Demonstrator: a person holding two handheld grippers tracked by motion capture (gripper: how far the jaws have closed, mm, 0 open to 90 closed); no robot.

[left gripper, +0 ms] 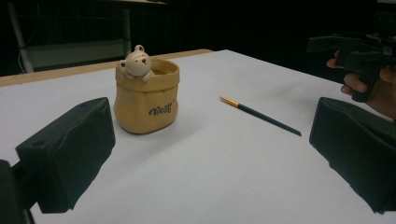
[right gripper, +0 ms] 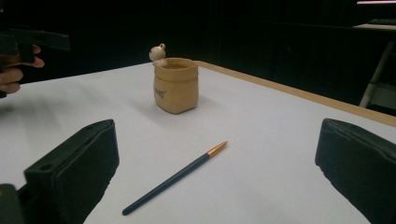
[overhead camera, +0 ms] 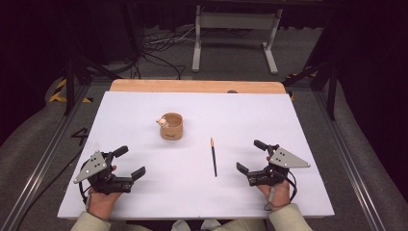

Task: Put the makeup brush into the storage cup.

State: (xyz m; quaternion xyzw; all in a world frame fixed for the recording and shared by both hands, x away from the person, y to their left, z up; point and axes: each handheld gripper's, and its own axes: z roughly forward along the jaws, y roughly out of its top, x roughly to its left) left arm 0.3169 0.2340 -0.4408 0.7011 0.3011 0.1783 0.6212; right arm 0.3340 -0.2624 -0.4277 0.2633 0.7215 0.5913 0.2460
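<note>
White surface (overhead camera: 298, 192) carries a tan bear-topped pot (overhead camera: 172, 126) just off centre toward eleven o'clock and a dark brush (overhead camera: 213, 156) lying loose at five o'clock of it, while left gripper (overhead camera: 126, 161) and right gripper (overhead camera: 250, 157) rest wide open, seemingly ready to start.

One white tabletop (overhead camera: 144, 192) carries two loose items: one tan sack-shaped pot (overhead camera: 172, 126) and one dark paintbrush (overhead camera: 213, 157) with a single gold band near its tip. One small bear figure (overhead camera: 163, 122) peeks over the pot's rim, and one printed word marks the pot's front. Two hand-held grippers are at the near edge, the left hand-held gripper (overhead camera: 129, 163) and the right hand-held gripper (overhead camera: 249, 156), one in each of the person's two hands. Each has two black jaws spread wide apart and one grey three-cornered plate on top.
</note>
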